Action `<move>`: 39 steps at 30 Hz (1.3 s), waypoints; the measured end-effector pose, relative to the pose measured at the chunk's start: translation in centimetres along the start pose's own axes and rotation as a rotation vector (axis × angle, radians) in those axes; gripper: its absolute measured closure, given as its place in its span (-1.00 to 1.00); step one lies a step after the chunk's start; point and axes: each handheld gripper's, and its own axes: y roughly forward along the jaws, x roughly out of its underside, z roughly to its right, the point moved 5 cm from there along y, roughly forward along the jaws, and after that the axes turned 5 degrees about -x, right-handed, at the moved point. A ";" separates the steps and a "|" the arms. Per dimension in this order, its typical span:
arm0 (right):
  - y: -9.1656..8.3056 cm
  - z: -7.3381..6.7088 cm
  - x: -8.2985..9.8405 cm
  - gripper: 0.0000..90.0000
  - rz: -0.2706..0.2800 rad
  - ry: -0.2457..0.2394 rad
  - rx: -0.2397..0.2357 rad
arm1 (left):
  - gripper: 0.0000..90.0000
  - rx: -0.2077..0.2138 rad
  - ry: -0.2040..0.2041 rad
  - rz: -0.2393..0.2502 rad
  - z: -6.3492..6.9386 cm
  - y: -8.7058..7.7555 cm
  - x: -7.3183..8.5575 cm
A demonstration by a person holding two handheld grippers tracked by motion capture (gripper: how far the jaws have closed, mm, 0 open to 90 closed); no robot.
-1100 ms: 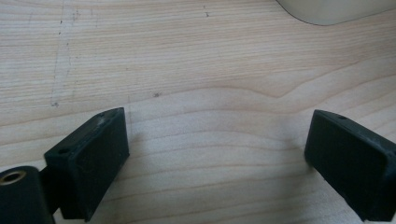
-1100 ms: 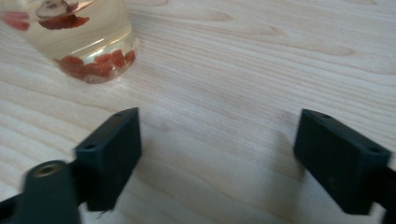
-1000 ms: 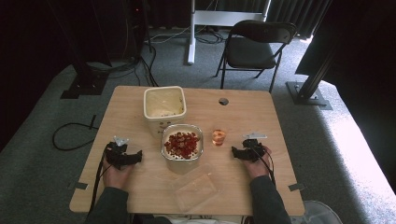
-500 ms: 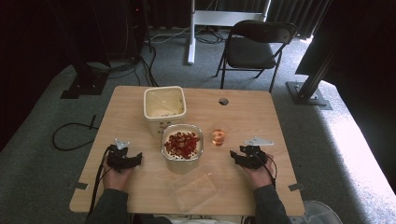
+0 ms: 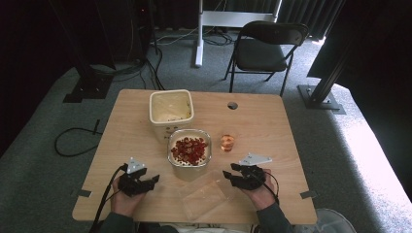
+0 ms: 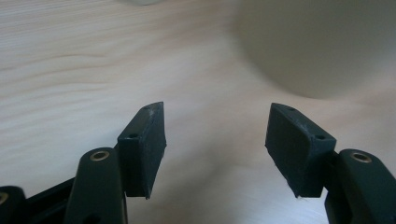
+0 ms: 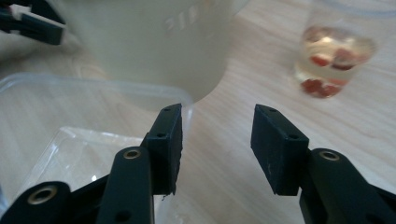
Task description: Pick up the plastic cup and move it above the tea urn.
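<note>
Clear rectangular plastic lid (image 5: 206, 194) on woodgrain table (image 5: 272, 126)

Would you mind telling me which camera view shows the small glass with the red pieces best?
The right gripper view: the small glass sits close, with red pieces in pale liquid. The high view shows it tiny beside the container of red pieces.

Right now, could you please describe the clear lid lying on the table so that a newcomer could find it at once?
Start at the wooden table and find the container of red pieces near its middle. Just in front of it, beside the right gripper, lies the clear lid. Unlike the tub and small glass, it is flat, see-through and empty.
</note>
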 end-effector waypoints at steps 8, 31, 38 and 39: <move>0.7 -0.4 0.4 0.33 -0.023 0.000 -0.021 | -0.15 0.145 0.036 0.065 4.4 -2.6 -0.6; 0.3 -0.4 0.0 0.29 0.014 -0.004 -0.015 | 0.45 -0.070 0.156 -0.036 4.1 -0.6 -2.1; 0.1 -0.2 0.0 0.28 0.018 -0.001 -0.004 | 0.48 -0.178 0.100 -0.028 0.4 -1.0 -2.4; 0.1 -0.1 0.0 0.28 0.018 0.000 -0.001 | 0.50 -0.196 0.089 -0.026 -0.3 -1.0 -2.4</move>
